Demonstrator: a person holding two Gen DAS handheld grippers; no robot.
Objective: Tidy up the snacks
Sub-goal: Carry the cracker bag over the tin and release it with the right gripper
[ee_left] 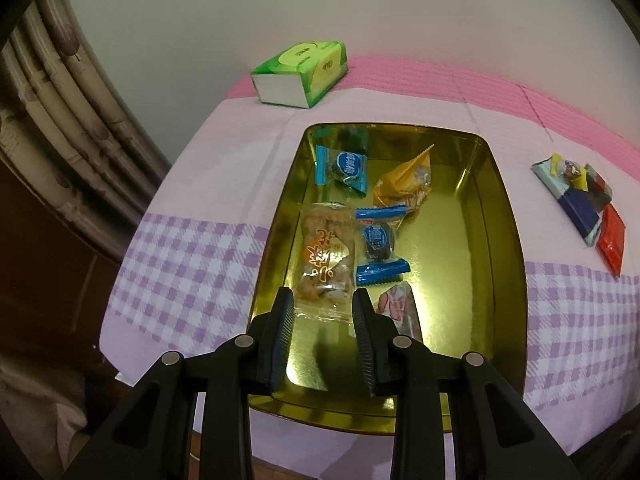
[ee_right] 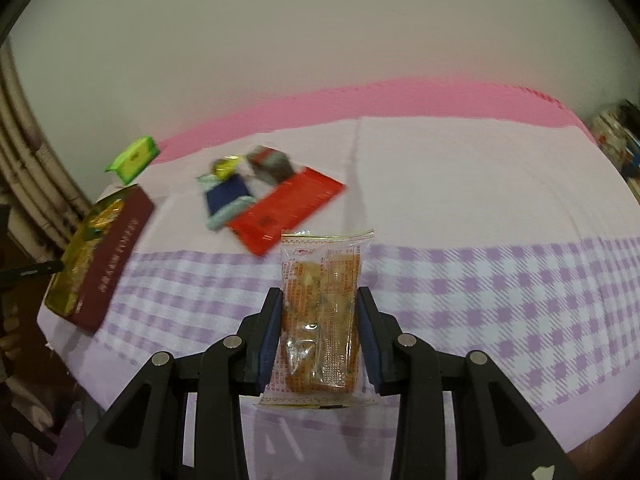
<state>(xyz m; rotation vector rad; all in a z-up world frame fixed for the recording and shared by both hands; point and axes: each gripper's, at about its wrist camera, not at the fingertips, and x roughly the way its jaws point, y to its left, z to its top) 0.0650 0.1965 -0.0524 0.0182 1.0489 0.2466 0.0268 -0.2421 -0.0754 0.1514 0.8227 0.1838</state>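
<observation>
A gold tin (ee_left: 516,240) stands on the checked cloth and holds several wrapped snacks. Among them are two blue sweets (ee_left: 378,240), an orange pack (ee_left: 404,186) and a pink one (ee_left: 400,308). My left gripper (ee_left: 323,294) hangs over the tin's near end. It is shut on the clear end of a see-through biscuit packet (ee_left: 326,256), which lies along the tin floor. My right gripper (ee_right: 319,292) is shut on a similar biscuit packet (ee_right: 320,312), held lengthwise above the cloth. The tin (ee_right: 76,276) is at the far left of the right wrist view.
A small heap of snacks lies right of the tin, with a red packet (ee_right: 288,208) and a blue one (ee_right: 226,196); the same heap (ee_left: 580,200) shows in the left wrist view. A green tissue pack (ee_left: 300,72) sits by the wall. A curtain (ee_left: 60,100) hangs beyond the table's left edge.
</observation>
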